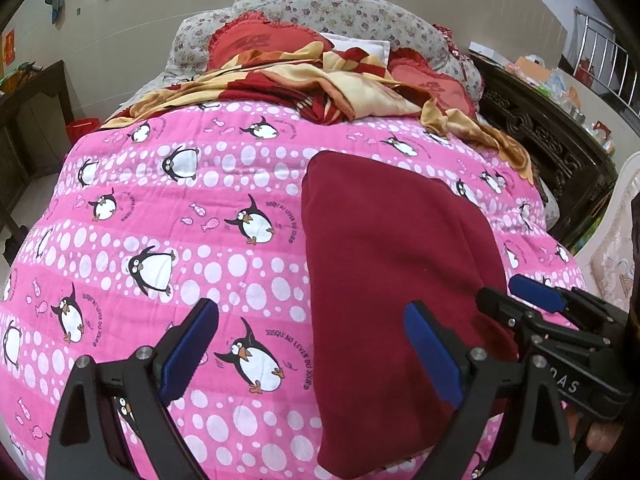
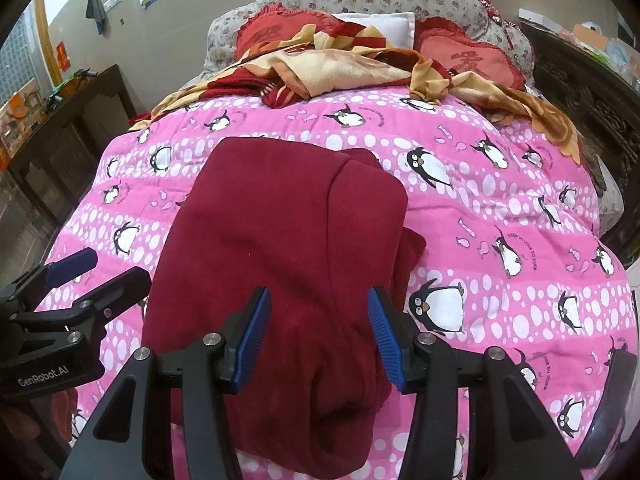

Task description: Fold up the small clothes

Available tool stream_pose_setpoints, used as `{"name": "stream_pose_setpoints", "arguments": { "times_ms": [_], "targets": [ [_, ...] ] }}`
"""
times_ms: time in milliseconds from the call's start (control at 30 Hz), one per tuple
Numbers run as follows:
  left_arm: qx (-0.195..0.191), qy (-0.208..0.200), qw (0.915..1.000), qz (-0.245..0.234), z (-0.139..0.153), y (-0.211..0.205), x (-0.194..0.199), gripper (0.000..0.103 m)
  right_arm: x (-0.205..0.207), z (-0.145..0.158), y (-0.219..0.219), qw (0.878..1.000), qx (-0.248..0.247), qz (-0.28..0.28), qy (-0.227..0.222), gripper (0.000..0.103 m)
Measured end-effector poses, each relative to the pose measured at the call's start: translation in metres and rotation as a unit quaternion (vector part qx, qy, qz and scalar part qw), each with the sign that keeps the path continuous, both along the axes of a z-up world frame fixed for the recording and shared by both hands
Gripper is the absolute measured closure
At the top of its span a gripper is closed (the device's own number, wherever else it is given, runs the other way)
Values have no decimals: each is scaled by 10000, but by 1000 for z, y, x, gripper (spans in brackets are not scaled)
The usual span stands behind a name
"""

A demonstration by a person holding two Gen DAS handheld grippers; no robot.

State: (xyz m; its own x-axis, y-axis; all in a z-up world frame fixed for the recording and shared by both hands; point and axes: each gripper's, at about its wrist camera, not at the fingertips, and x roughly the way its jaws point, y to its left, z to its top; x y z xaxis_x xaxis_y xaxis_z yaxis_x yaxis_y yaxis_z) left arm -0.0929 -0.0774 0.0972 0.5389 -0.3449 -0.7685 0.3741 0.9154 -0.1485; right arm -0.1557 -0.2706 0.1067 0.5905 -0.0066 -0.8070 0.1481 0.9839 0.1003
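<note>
A dark red fleece garment (image 1: 384, 264) lies folded lengthwise on the pink penguin quilt (image 1: 160, 208); it also shows in the right wrist view (image 2: 280, 248), with a folded layer along its right side. My left gripper (image 1: 312, 344) is open and empty, its left finger over the quilt and its right finger over the garment's near left part. My right gripper (image 2: 318, 334) is open and empty, hovering over the garment's near end. The right gripper shows at the right edge of the left wrist view (image 1: 520, 300), and the left gripper at the left edge of the right wrist view (image 2: 100, 272).
A red and yellow blanket (image 1: 328, 84) lies crumpled at the far end of the bed, with red heart cushions (image 2: 468, 56) and a floral headboard (image 1: 340, 12) behind. A dark carved wooden bed frame (image 1: 552, 148) runs along the right. A dark cabinet (image 2: 60, 128) stands at the left.
</note>
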Motion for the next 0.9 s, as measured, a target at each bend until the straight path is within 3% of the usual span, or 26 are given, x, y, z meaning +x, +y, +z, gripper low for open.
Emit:
{"name": "stream_pose_setpoints", "arguments": {
  "times_ms": [900],
  "targets": [
    [53,17,10000,5,-2,-4,0,7,1,-2,-1,10000,20,-7,37,50]
  ]
}}
